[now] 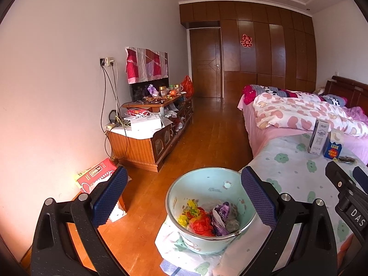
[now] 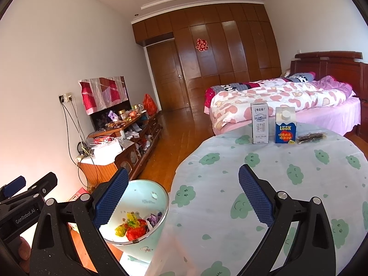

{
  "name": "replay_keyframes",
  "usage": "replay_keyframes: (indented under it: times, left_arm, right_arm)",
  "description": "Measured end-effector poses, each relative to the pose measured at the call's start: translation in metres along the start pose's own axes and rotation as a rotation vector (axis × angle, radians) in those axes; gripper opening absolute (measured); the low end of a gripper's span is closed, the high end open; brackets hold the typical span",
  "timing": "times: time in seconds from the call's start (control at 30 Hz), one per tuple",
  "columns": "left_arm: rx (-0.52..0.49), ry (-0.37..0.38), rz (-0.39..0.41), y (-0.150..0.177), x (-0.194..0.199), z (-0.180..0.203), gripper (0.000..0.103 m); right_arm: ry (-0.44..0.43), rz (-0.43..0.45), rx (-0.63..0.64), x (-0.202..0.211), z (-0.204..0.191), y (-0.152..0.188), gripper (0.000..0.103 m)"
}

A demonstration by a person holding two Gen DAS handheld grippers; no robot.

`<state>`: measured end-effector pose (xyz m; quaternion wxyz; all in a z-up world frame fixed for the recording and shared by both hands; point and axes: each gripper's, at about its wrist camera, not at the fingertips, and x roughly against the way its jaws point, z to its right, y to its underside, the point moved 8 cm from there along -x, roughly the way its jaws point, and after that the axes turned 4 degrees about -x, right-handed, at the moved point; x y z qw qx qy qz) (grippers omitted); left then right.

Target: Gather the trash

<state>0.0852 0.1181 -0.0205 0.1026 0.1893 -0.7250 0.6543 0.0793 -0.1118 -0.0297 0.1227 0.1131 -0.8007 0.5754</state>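
Both claws, left (image 1: 184, 197) & right (image 2: 182, 197), spread wide w/ nothing held; white carton (image 2: 259, 123), blue carton (image 2: 285, 125) & dark packet (image 2: 311, 136) at worktop (image 2: 276, 184) far edge, trash-filled bucket (image 1: 207, 184) beside it.

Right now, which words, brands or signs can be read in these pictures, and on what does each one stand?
"LooK": blue carton.
"纯牛奶": white milk carton; its smaller print is unreadable.
"GenRobot.AI": left claw.
"DAS": right claw.
"囍" red sign: wardrobe.
Red box by the wall: blurred.
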Motion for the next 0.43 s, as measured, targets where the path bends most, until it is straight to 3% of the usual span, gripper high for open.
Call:
replay_keyframes:
  times: [0.43]
  left_arm:
    - [0.01,-0.028,-0.014,0.0004,-0.0042,-0.0012,0.097]
  right_arm:
    - [0.038,-0.02,-0.028,-0.0044,0.0099,0.0001,0.095]
